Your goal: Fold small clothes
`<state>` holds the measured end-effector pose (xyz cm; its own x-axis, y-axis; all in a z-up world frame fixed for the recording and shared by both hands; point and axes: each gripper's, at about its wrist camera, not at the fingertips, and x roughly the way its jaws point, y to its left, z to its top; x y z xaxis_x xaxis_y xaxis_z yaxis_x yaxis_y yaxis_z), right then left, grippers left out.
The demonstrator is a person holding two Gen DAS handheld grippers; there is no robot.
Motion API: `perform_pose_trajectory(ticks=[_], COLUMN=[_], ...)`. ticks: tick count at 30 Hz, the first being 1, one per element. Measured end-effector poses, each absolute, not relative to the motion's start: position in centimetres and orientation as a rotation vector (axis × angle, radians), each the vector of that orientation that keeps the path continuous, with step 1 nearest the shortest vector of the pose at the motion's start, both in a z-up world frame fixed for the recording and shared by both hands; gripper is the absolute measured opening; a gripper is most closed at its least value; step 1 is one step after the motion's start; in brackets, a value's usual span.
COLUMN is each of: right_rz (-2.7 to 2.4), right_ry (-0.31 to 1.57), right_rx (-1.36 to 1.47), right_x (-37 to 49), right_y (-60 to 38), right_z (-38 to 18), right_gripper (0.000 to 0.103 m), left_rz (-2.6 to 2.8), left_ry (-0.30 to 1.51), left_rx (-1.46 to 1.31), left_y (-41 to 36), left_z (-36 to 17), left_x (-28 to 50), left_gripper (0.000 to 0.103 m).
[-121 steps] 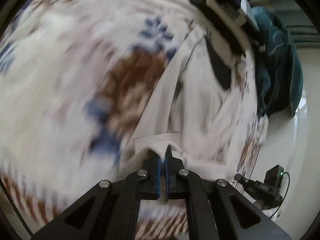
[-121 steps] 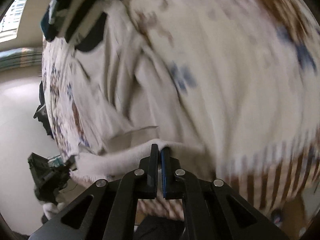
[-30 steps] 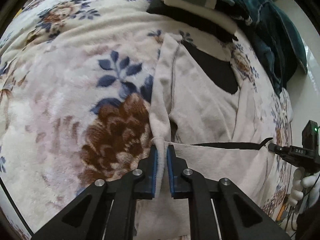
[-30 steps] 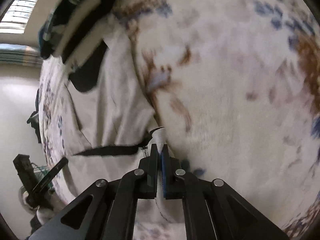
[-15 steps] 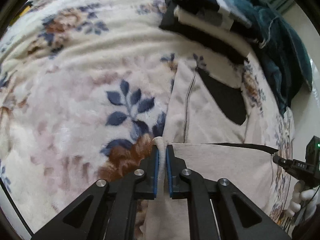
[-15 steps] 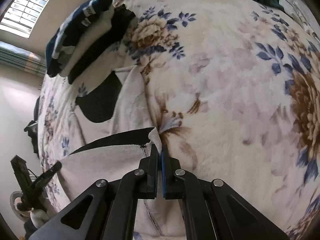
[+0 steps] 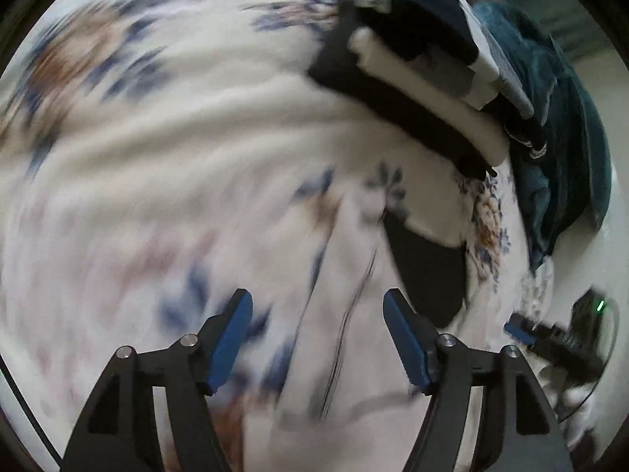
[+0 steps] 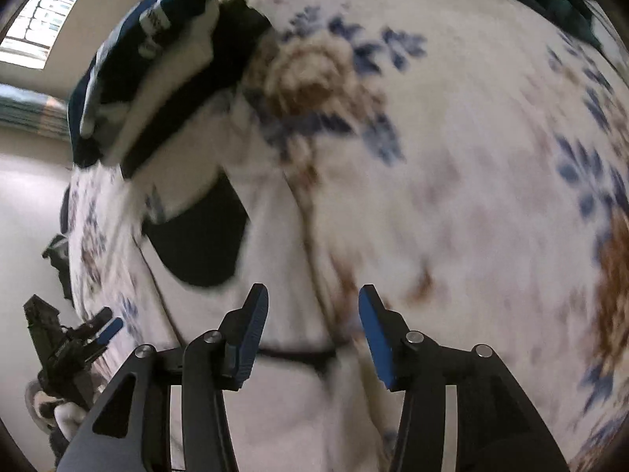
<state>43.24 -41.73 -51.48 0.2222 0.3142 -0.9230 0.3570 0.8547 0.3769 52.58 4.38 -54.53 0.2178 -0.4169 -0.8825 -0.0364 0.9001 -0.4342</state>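
Note:
A cream garment (image 7: 354, 413) with a black patch (image 7: 428, 271) lies folded over on the floral blanket (image 7: 177, 137). Its black-edged hem shows in the right wrist view (image 8: 298, 353), with the garment (image 8: 275, 413) and the patch (image 8: 200, 236). My left gripper (image 7: 318, 314) is open and empty just above the garment's left edge. My right gripper (image 8: 313, 306) is open and empty above its right edge. Both views are motion-blurred.
A stack of folded clothes (image 7: 424, 63) lies beyond the garment; it also shows in the right wrist view (image 8: 165, 59). A teal garment heap (image 7: 562, 137) lies at the far right. Each gripper shows in the other's view (image 7: 558, 334) (image 8: 67, 338).
Both grippers carried the garment's lower edge forward over its upper part, then opened and let go. They were shut on it half a second ago.

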Motion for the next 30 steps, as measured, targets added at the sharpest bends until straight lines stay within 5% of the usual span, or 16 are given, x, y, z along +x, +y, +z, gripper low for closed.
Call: perform_pose_trajectory(ticks=[5,7,8,9,10,22,30], right_rz=[-0.001,0.043,0.045,0.042,0.033,0.126,0.117], right_ry=[1.431,1.515,1.556,1.564,1.547,1.216,1.282], right_rx=[0.593,0.551,0.523,0.501,0.446,0.398,0.435], right_x=[51.5,54.2,54.9,55.2,55.4,44.2,29.1], right_y=[-40.4,-38.8,-38.1,-37.7,-37.0,-34.9,-34.7], right_z=[-54.3,-56.3,-57.2,-57.5,-57.3,-43.1,-44.2], right_gripper=[0.05,0.05,0.047,0.036,0.009,0.008,0.009], left_rz=[-0.337,-0.335,-0.342,-0.357,-0.376,-0.436,-0.403], left_ry=[1.405,1.383,1.37,1.357,1.327,1.044,1.299], left_rx=[-0.124,-0.039,-0.015,-0.023,-0.042,-0.245,-0.279], left_y=[-1.6,-2.5,-2.8,-2.8,-2.6,3.1,3.8], left_z=[-57.7,-57.9,-57.5,-57.0,-56.2,-42.6,-49.9], left_x=[57.8,58.4,58.3,58.2,57.8,44.0,32.9], left_gripper=[0.064,0.035,0.007,0.006,0.005,0.005,0.008])
